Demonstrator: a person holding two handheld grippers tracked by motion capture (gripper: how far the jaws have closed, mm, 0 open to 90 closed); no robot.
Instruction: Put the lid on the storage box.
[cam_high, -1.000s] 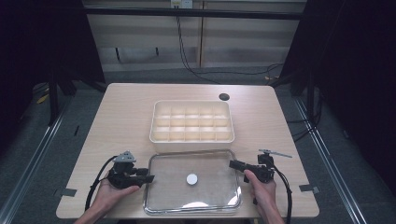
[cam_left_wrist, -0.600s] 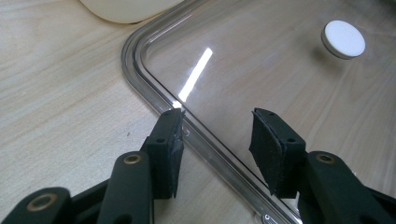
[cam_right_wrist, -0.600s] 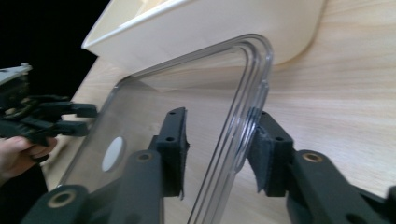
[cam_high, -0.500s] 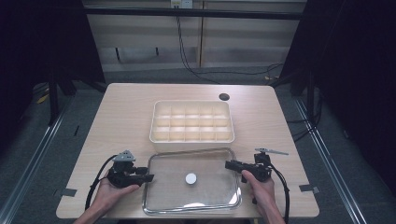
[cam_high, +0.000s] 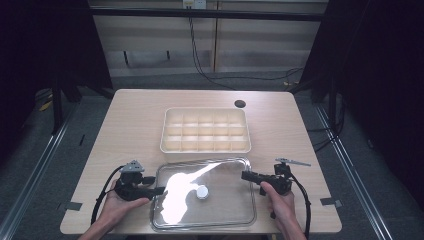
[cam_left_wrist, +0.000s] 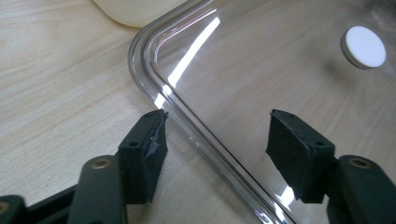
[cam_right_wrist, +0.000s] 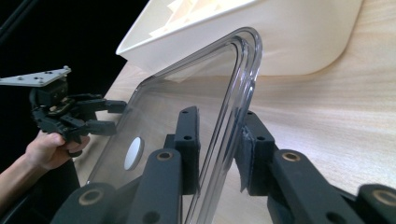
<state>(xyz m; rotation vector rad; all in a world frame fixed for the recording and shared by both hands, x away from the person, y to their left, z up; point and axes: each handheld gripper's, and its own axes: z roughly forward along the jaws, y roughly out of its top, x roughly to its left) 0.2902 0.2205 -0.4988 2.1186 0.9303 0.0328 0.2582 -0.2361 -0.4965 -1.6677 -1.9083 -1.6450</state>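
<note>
One clear rectangular plastic lid (cam_high: 204, 194) with one white round knob (cam_high: 202, 192) lies at the desk's (cam_high: 130, 125) 6 o'clock edge; one cream compartment tray (cam_high: 205, 130) sits just beyond, at 12. Left tongs (cam_high: 159, 190) have just been opening — jaws wide, astride the lid's rim, not pressing. Right tongs (cam_high: 244, 175) have just been closing — clamped on its opposite rim.

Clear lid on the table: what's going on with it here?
A person is working the clear lid with a gripper in each hand. The right gripper has just closed on the lid's right rim. The left gripper has just opened, its jaws straddling the left rim without pressing it. The lid lies on the table, just in front of the cream divided tray.
</note>
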